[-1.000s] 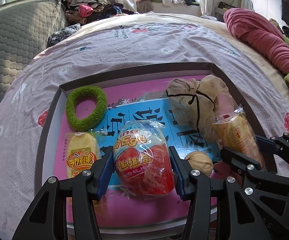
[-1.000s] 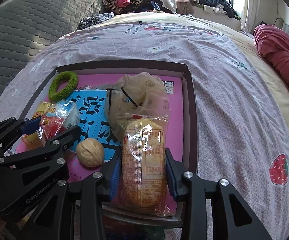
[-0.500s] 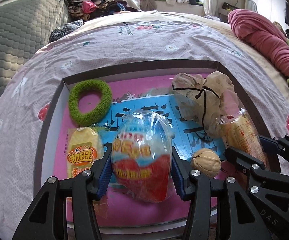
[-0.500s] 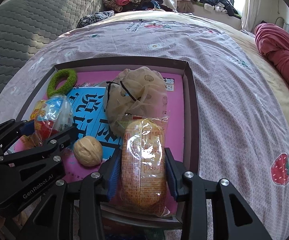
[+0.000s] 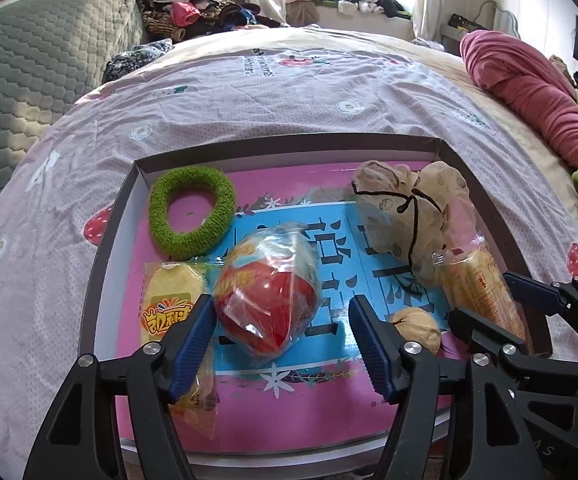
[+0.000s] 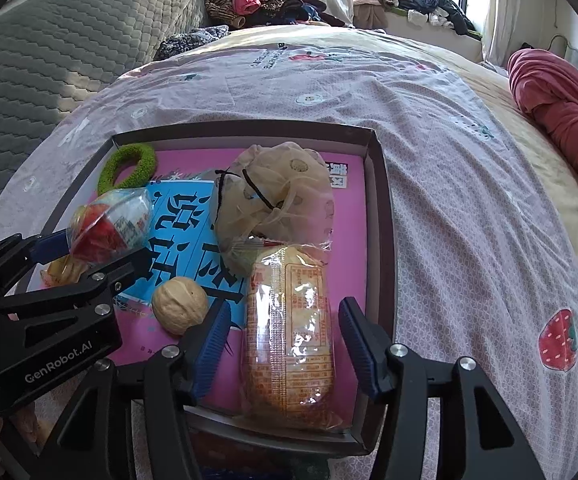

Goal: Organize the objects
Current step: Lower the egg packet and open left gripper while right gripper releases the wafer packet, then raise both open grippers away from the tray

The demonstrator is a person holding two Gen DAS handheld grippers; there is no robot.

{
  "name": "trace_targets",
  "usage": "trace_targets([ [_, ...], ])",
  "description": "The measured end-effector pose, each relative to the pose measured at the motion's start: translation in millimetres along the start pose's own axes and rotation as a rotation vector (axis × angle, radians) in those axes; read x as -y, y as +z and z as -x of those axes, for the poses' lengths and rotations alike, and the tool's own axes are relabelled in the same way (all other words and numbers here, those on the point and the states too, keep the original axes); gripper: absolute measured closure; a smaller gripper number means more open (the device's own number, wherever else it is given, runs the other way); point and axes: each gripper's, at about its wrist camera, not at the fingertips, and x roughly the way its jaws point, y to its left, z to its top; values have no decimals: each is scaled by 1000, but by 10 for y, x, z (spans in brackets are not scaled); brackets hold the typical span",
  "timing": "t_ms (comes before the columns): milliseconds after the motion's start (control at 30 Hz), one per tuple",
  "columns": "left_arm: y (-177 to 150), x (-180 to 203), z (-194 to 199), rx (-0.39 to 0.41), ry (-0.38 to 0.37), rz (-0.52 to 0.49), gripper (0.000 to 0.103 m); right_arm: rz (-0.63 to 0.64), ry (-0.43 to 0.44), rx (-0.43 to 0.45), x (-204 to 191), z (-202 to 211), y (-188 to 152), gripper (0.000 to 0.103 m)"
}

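A shallow dark box [image 5: 105, 248] sits on a bed, its floor lined with a pink and blue printed sheet. Six things lie inside it.

Near the front, slightly left of middle, is a wrapped egg [image 5: 267, 296] (red and blue under clear film). The left gripper [image 5: 281, 336] straddles it; its jaws are opening, the blue pads stand clear of the wrapper on the right side and just beside it on the left, so the egg lies loose between them.

Along the box's right wall lies a long wrapped cake [image 6: 289, 344], lengthwise toward the front rim. The right gripper [image 6: 281, 344] is around it, jaws also opening, with a gap showing on both sides of the packet.

Between the two sits a walnut [image 6: 179, 305], bare on the sheet. Behind the cake, touching its far end, is a beige pouch [image 6: 277, 196] tied with black cord. A green ring [image 5: 191, 214] of fuzzy fabric rests in the back left corner. A yellow packet [image 5: 169, 300] lies at the front left, partly under the left gripper's near finger.

The bedspread [image 5: 249, 92] is pale lilac with strawberries and flowers. A pink blanket [image 5: 529, 88] is bunched at the right.
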Motion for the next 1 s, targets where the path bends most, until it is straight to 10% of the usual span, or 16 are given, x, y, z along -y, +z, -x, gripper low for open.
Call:
trace_targets([
  [1000, 28, -464, 923, 124, 41, 79, 0, -19, 43, 292, -123, 988, 102, 9],
])
